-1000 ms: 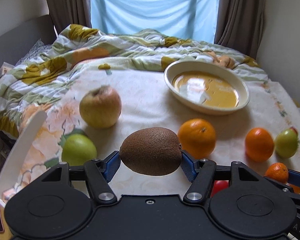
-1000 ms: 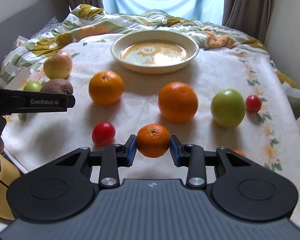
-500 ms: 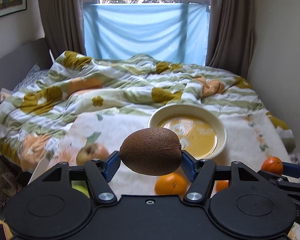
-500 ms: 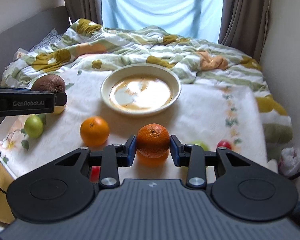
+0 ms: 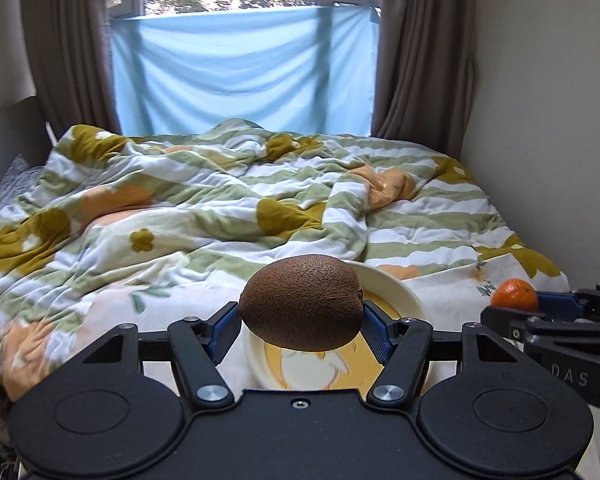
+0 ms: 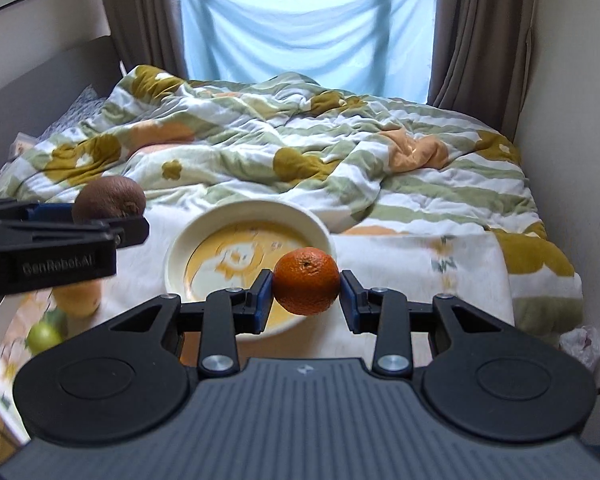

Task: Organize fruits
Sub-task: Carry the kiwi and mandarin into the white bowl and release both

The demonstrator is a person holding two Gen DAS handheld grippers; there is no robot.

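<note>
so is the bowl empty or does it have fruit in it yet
Empty, as far as shown: the bowl shows only its yellow patterned bottom. The kiwi and the mandarin are held in the grippers above it.

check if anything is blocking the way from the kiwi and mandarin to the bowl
Nothing visible does. The left gripper holds the kiwi just in front of the bowl. The right gripper holds the mandarin by its near rim, and the bowl looks empty.

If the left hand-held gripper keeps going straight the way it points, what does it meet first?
Probably the far rim of the cream bowl or the rumpled quilt just beyond; the held kiwi would touch first. Depth is unclear.
</note>
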